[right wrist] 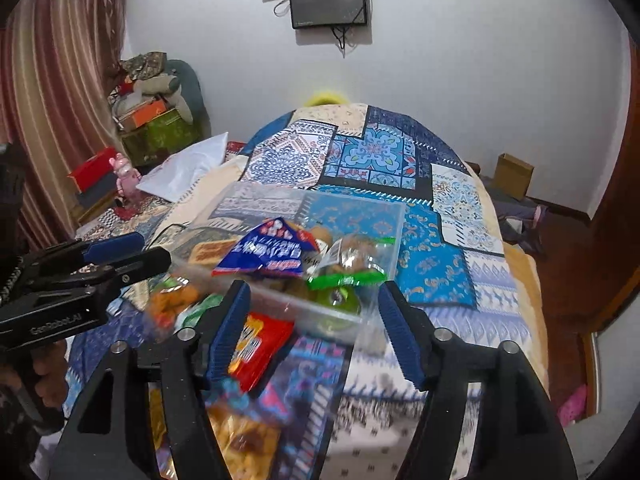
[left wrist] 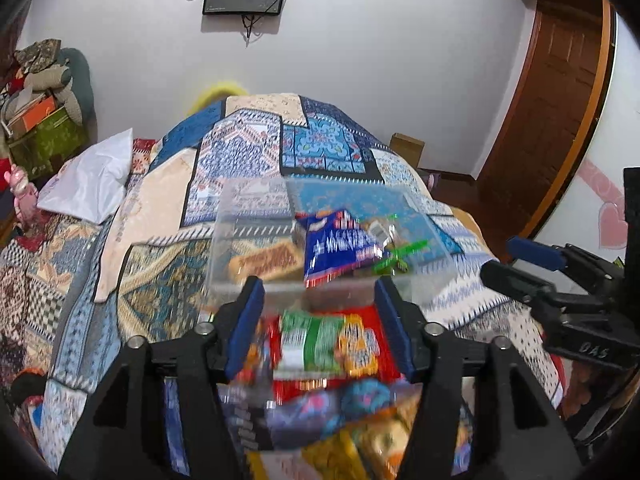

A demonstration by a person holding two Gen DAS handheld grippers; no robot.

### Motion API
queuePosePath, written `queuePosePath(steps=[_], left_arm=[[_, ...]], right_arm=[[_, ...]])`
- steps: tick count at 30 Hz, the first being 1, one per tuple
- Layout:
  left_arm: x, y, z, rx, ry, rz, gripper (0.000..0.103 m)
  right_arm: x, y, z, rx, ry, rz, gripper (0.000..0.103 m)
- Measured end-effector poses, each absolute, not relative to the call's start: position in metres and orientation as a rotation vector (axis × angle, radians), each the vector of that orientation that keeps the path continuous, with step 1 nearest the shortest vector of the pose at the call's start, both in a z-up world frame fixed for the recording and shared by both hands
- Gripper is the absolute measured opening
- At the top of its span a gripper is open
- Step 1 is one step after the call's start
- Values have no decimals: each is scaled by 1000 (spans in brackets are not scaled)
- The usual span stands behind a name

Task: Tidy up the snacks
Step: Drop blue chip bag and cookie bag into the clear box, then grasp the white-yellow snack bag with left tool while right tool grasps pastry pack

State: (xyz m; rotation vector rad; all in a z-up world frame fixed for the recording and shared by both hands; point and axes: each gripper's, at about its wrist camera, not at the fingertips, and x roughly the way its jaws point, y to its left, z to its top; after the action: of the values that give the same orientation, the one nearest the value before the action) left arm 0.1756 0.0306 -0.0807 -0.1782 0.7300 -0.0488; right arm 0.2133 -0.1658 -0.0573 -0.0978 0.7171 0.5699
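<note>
A patchwork bedspread (right wrist: 400,152) is seen under a clear plastic box (right wrist: 360,208), set just beyond both claws. A blue snack packet (right wrist: 264,256) is held inside it. The left gripper (left wrist: 320,312) and right gripper (right wrist: 312,320) are open, nothing gripped; loose snacks (left wrist: 320,340) lie nearer, below them.

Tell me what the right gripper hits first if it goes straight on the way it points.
Probably the near wall of the clear plastic box, which lies just ahead between the right gripper's open fingers; blur leaves depth uncertain.
</note>
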Motion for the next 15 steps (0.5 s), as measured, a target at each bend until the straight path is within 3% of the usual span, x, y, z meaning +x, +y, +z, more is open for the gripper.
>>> queuePosePath(steps=[6, 15], left_arm=[[142, 35, -94, -174, 769, -29, 67], [109, 39, -138, -208, 889, -20, 67]], right_arm=[[185, -170, -63, -98, 733, 589, 64], [156, -172, -96, -62, 834, 612, 64]])
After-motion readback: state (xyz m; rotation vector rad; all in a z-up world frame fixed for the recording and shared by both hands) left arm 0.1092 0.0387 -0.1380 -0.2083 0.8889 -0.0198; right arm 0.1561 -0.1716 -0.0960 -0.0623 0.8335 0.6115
